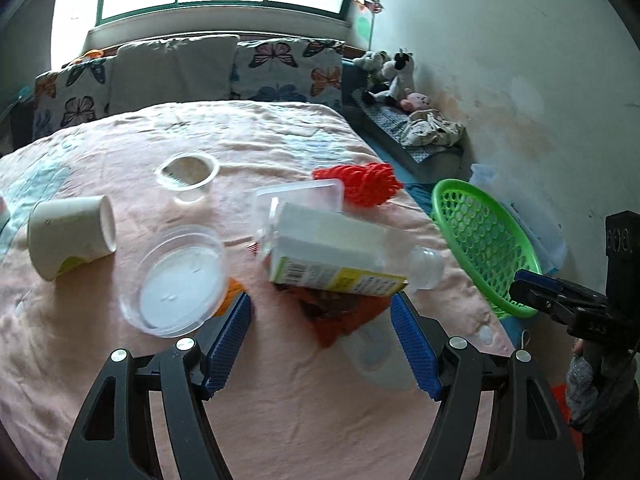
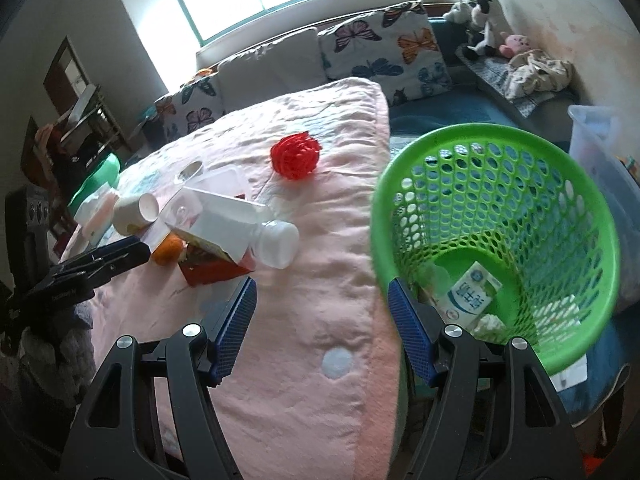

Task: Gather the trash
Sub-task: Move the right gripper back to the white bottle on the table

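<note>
On pink blanket [image 1: 280, 400]: bottle [image 1: 340, 256] lying, near L gripper [image 1: 320, 340], jaws wide, empty. R gripper [image 2: 322, 332] jaws wide, empty, w/ green basket [image 2: 560, 320] at right.

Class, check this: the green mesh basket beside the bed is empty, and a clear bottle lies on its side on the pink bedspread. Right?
Not quite. The green mesh basket isn't empty: the right wrist view shows a milk carton and crumpled paper in its bottom. The clear bottle does lie on the pink bedspread.

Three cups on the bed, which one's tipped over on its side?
The white paper cup, far left in the left wrist view, lying with its mouth sideways. The small clear cup behind it and the wide clear plastic cup both sit mouth-up.
</note>
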